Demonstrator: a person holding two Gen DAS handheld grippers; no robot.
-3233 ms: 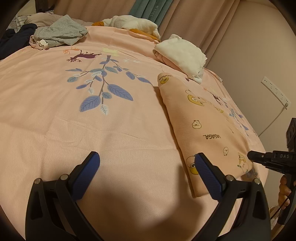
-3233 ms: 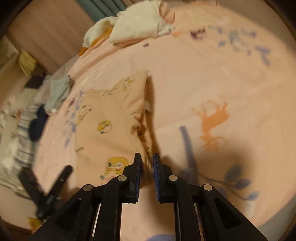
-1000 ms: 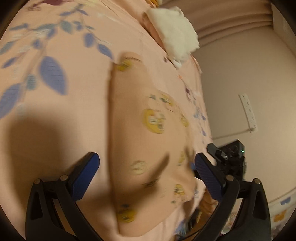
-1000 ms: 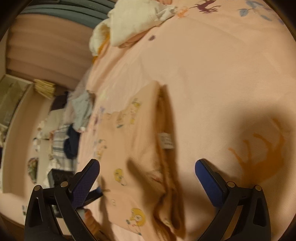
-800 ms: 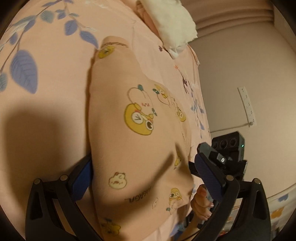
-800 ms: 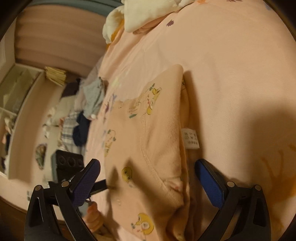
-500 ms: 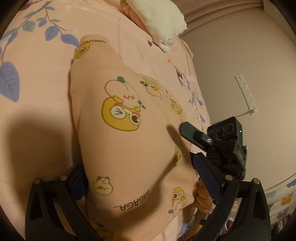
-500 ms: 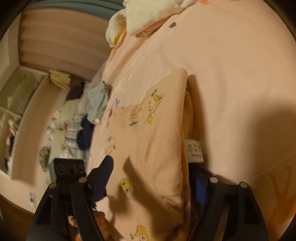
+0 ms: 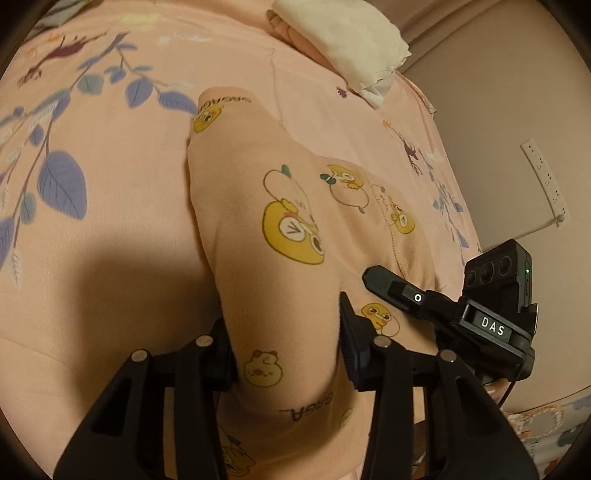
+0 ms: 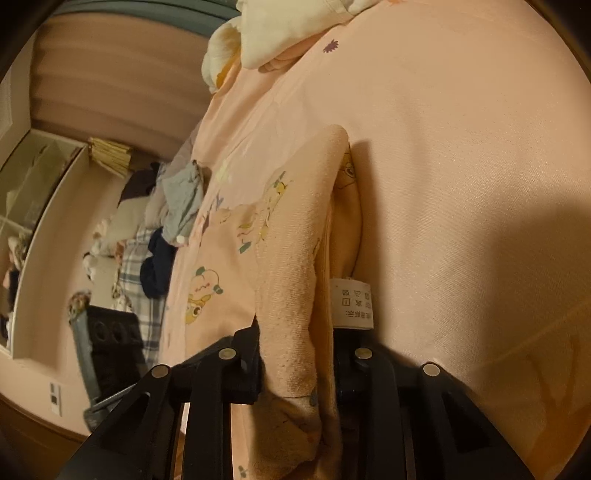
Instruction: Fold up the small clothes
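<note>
A small peach garment (image 9: 288,236) printed with yellow cartoon ducks lies folded lengthwise on the pink bedsheet (image 9: 110,258). My left gripper (image 9: 284,332) is shut on the garment's near end, cloth bunched between its fingers. My right gripper (image 10: 295,354) is shut on the garment's (image 10: 288,266) thick folded edge, beside its white care label (image 10: 351,302). The right gripper also shows in the left wrist view (image 9: 436,299), at the garment's right side.
A folded white and pink pile (image 9: 343,33) lies at the far edge of the bed. Grey, dark and plaid clothes (image 10: 173,221) lie heaped at the other side. A wall with a power strip (image 9: 543,181) is close on the right.
Both grippers were open around the garment's ends half a second ago. Both have closed on the cloth, and the cameras have moved in closer.
</note>
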